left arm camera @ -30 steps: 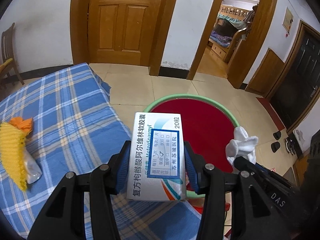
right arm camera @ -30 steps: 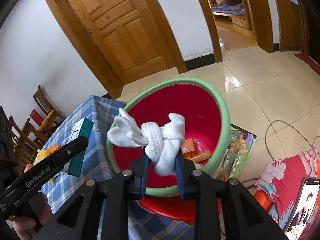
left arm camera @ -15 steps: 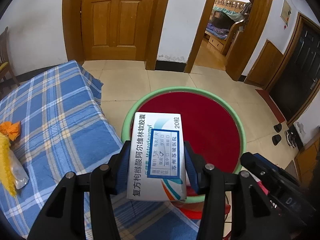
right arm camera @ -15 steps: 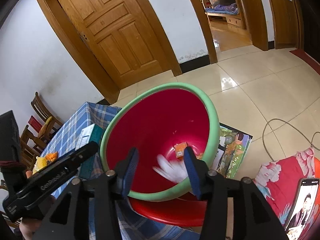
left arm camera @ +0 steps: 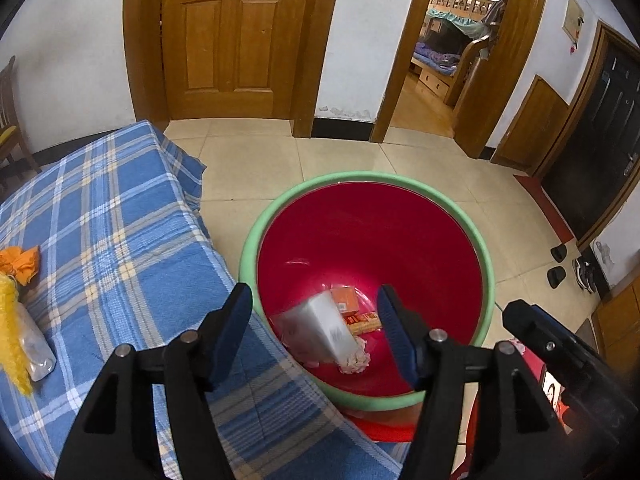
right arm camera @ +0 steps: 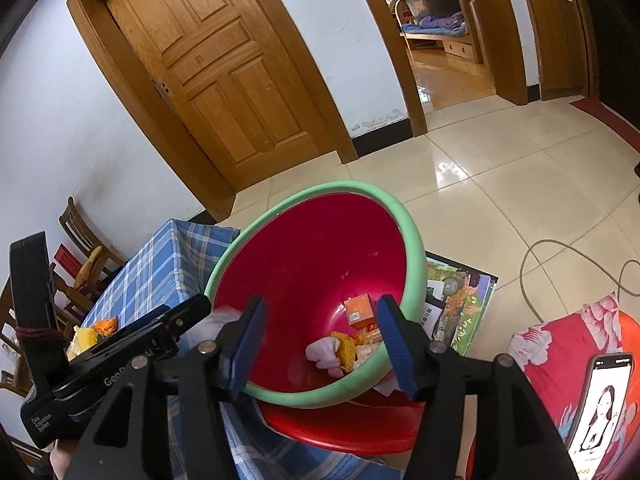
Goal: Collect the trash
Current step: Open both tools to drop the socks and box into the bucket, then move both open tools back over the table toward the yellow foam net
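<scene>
A red basin with a green rim (left arm camera: pixel 486 252) (right arm camera: pixel 416 240) stands beside the blue plaid table. My left gripper (left arm camera: pixel 314 330) is open and empty above its near side. The white medicine box (left arm camera: pixel 330 330) lies tilted and blurred inside the basin, with an orange box (left arm camera: pixel 345 299) (right arm camera: pixel 358 310), snack wrappers and a crumpled tissue (left arm camera: pixel 354 362). My right gripper (right arm camera: pixel 320 344) is open and empty over the basin; the white sock (right arm camera: pixel 322 354) lies at the bottom next to a yellow wrapper (right arm camera: pixel 346 350).
The plaid tablecloth (left arm camera: pixel 100 240) holds an orange scrap (left arm camera: pixel 22 262) and a yellow fuzzy item with a clear bag (left arm camera: pixel 16 332). A red stool (right arm camera: pixel 340 428) is under the basin. Books (right arm camera: pixel 456 304), a cable, a phone (right arm camera: pixel 600 400) and shoes (left arm camera: pixel 560 264) are on the floor.
My right gripper opened and the white sock dropped into the basin. Then my left gripper opened and the medicine box fell into the basin.
</scene>
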